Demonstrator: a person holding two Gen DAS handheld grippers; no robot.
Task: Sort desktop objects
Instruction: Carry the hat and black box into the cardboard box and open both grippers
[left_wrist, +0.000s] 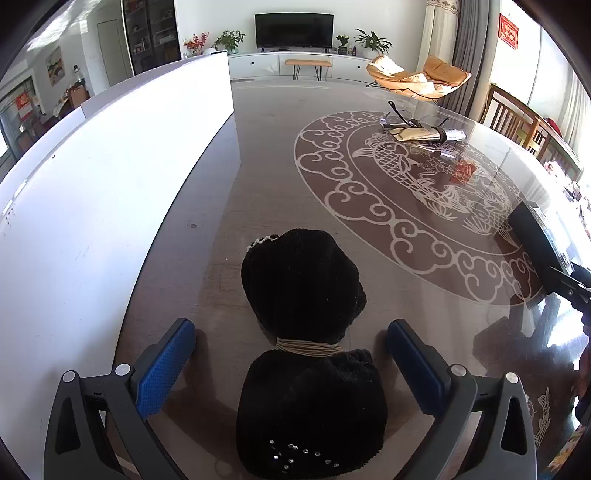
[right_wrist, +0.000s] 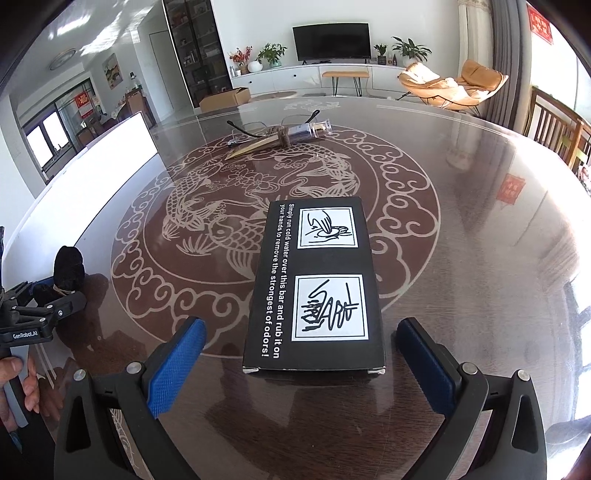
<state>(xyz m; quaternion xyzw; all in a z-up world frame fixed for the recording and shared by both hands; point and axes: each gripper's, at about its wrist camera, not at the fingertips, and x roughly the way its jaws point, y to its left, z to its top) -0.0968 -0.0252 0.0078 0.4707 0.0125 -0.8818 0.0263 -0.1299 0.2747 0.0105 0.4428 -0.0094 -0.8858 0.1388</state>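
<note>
Blue-padded left gripper (left_wrist: 291, 356) gapes wide around the black bow (left_wrist: 301, 332), pads clear of it.

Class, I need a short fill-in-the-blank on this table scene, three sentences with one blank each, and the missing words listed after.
1. The black velvet pouch is tied at its neck with a ____ cord.
2. The left tool has its blue pads standing ____ on either side of the pouch.
3. The black box before the right tool bears ____ white-framed drawings.

Missing words: beige; open; two
</note>
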